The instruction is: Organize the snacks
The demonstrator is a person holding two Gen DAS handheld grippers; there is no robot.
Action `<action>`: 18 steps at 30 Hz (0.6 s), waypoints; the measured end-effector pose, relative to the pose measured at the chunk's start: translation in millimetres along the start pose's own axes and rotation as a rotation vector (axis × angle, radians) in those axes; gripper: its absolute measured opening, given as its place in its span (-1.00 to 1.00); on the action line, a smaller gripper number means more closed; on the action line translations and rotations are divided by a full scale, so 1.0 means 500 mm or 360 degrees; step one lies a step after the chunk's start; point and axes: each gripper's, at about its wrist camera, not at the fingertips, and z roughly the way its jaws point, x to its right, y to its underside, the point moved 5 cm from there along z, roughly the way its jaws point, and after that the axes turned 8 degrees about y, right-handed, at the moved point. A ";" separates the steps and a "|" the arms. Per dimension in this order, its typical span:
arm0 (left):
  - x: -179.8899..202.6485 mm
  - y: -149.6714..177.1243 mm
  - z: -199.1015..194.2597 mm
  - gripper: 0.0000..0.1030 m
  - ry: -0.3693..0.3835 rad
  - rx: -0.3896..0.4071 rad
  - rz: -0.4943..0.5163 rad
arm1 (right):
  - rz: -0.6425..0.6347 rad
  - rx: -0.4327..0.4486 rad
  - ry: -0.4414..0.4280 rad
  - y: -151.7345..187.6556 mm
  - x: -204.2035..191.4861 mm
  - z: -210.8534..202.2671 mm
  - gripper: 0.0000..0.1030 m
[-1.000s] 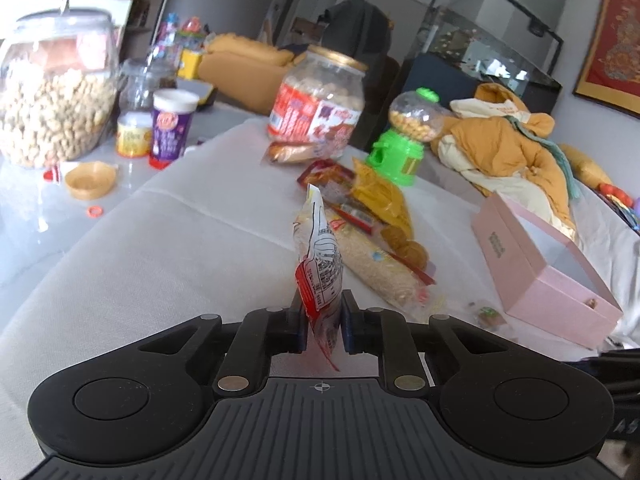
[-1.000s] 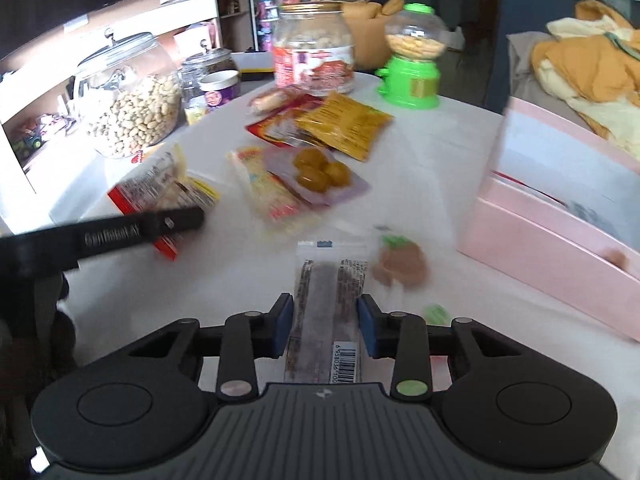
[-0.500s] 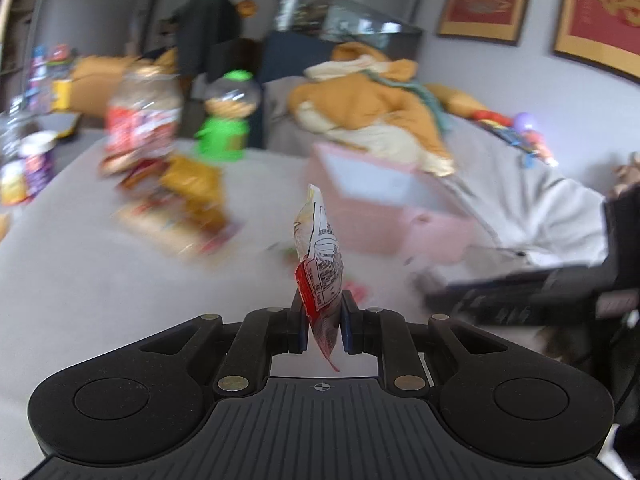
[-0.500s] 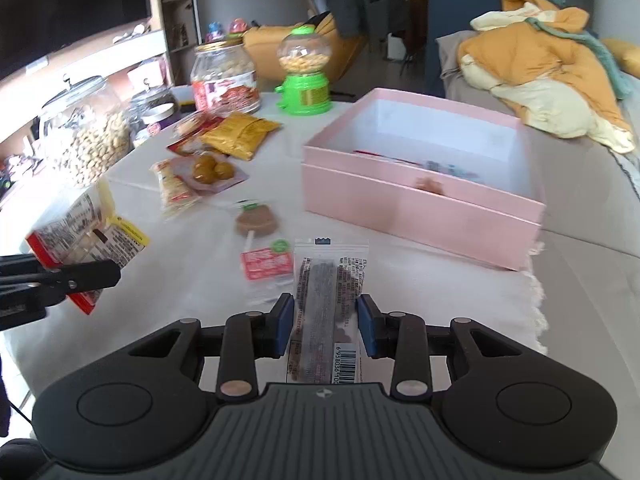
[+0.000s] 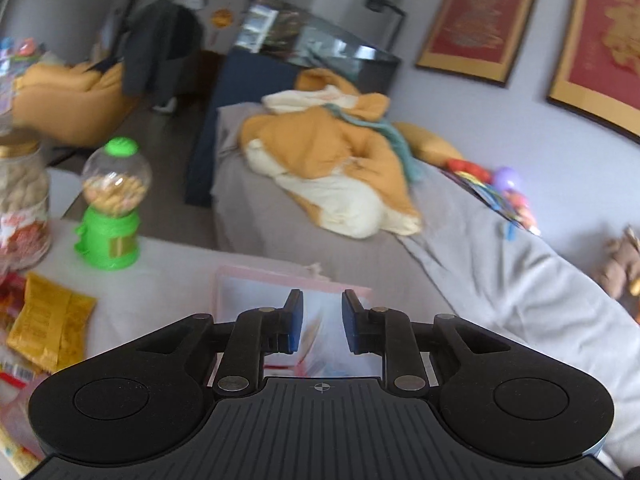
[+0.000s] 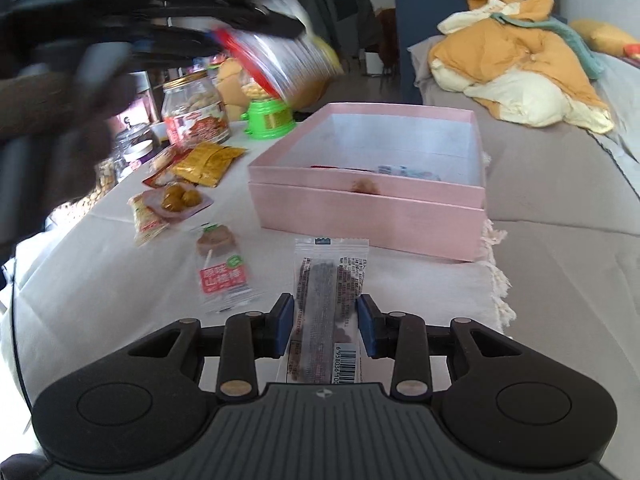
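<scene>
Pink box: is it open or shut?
Open. The pink box has no lid on top; its white inside and a few packets show.

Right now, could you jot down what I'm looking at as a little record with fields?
Left tongs: jaws just been opening, nothing pressed between them, pink box below
Red-and-white packet: blurred, at the left tongs' tip, above the box
Right tongs: shut on a clear packet holding a dark stick
Box contents: a few snacks, partly hidden
Cloth: more snacks lying left of the box
</scene>
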 end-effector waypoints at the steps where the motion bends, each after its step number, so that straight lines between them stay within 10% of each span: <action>1: -0.010 0.008 -0.006 -0.52 0.0003 0.0007 -0.0020 | 0.0008 0.0013 0.0005 -0.001 0.007 -0.005 -0.34; 7: -0.083 0.091 -0.101 -0.52 -0.0167 -0.0002 0.0042 | -0.0014 0.0126 -0.0001 -0.051 0.023 -0.032 -0.34; 18: -0.300 0.106 -0.249 -0.52 -0.0570 0.0094 -0.0247 | -0.0063 0.0146 0.0132 -0.376 0.014 0.116 -0.14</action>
